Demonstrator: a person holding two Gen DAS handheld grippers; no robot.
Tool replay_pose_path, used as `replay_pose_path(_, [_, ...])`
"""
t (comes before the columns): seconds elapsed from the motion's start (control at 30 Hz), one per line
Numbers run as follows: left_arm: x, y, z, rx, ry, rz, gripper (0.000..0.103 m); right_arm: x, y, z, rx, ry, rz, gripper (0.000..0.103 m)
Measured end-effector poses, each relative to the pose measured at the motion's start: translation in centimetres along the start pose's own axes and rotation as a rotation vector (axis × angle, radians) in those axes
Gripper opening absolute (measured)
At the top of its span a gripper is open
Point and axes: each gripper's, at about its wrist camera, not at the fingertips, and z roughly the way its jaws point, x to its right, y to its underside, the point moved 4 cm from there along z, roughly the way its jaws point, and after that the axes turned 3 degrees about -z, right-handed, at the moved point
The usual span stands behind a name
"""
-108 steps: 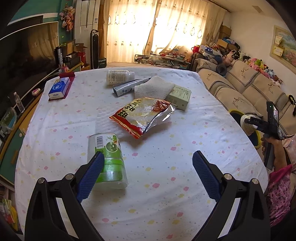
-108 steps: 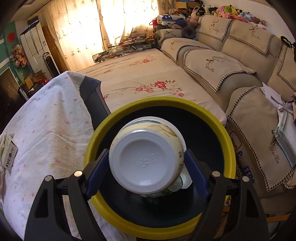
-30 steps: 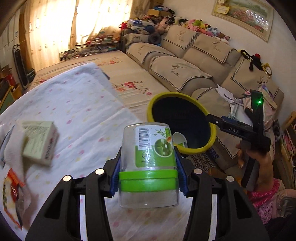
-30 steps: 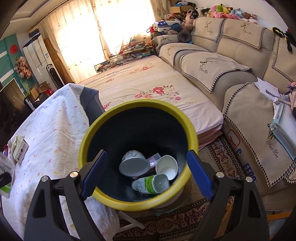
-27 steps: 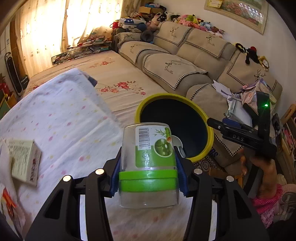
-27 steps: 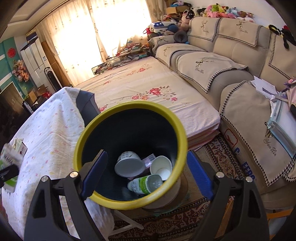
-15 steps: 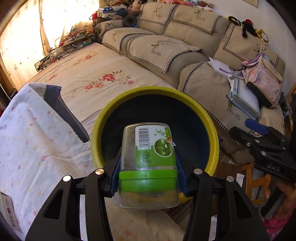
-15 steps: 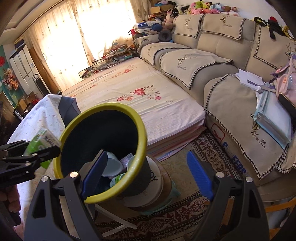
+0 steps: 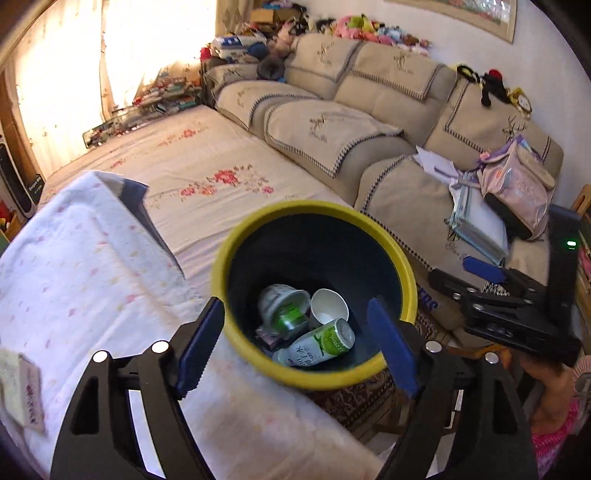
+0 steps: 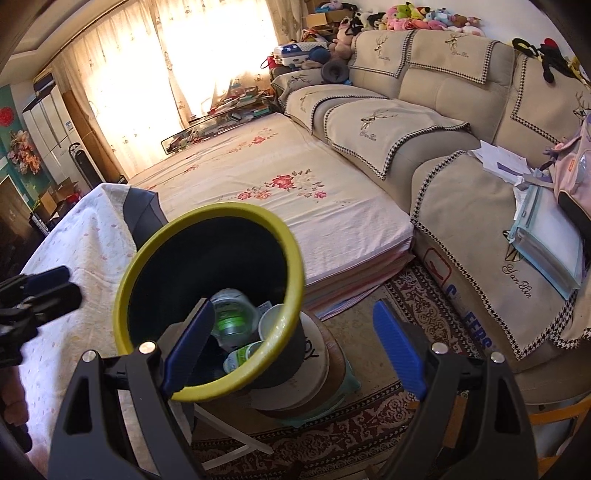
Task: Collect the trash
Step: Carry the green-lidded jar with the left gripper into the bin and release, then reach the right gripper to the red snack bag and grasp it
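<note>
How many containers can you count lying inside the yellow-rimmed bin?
3 clearly: a clear jar with a green band at the back left, a white cup beside it, and a green-labelled bottle in front. Scraps beneath may hide more.

Beige sectional sofa w/ checker-edged embroidered covers point(image 10: 436, 122) along far wall. Row of plush toys point(image 10: 417, 16) on its back. Pink backpack point(image 9: 517, 184) + papers on seat at right. Low cream mattress w/ red flower print point(image 10: 280, 192) in front. Dark patterned rug point(image 10: 417, 306) on floor. Sunlit sheer curtains point(image 10: 177, 55) behind.
</note>
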Motion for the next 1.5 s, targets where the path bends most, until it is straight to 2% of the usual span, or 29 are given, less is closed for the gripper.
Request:
replay_pose_path(0.1, [-2.2, 1.6, -4.6, 0.069, -0.021, -0.039, 0.09, -1.4, 0.0, 0.0, -0.003, -0.011, -0.024, 0.083])
replay_pose_path(0.23, [-5.8, 4.6, -10.2, 0.144, -0.086, -0.111, 0.095, -3.7, -0.1, 0.0, -0.004, -0.029, -0.061, 0.084])
replay_pose_path(0.3, [-7.9, 6.4, -12.9, 0.177, -0.133, -0.161, 0.098, -4.8, -0.1, 0.0, -0.006, -0.041, -0.082, 0.084])
replay_pose_path(0.47, [-13.8, 11.4, -18.8, 0.236, -0.296, -0.279, 0.098, -8.2, -0.1, -0.2, -0.007, -0.069, -0.143, 0.084])
replay_pose_path(0.67, [-20.5, 18.4, -23.9, 0.248, -0.447, -0.424, 0.098, -13.4, 0.0, -0.5, -0.009, -0.121, -0.232, 0.084])
replay_pose_path(0.8, [-24.3, 22.8, -25.9, 0.236, -0.529, -0.518, 0.098, -17.7, 0.3, -0.8, -0.011, -0.179, -0.3, 0.084])
replay_pose_path(0.93, [-27.2, 26.5, -27.2, 0.225, -0.581, -0.587, 0.098, -23.0, 0.9, -1.5, -0.018, -0.263, -0.383, 0.084])
replay_pose_path(1.17, [-29.6, 30.4, -28.8, 0.21, -0.652, -0.638, 0.098, -33.1, 3.9, -3.0, -0.055, -0.44, -0.542, 0.084])
replay_pose_path(1.33, [-30.4, 32.3, -29.2, 0.208, -0.64, -0.694, 0.098, -39.3, 5.8, -4.3, -0.079, -0.557, -0.618, 0.084])
replay_pose_path(1.5, [-30.3, 32.7, -28.6, 0.211, -0.623, -0.702, 0.098, -43.2, 7.2, -4.3, -0.11, -0.596, -0.651, 0.071])
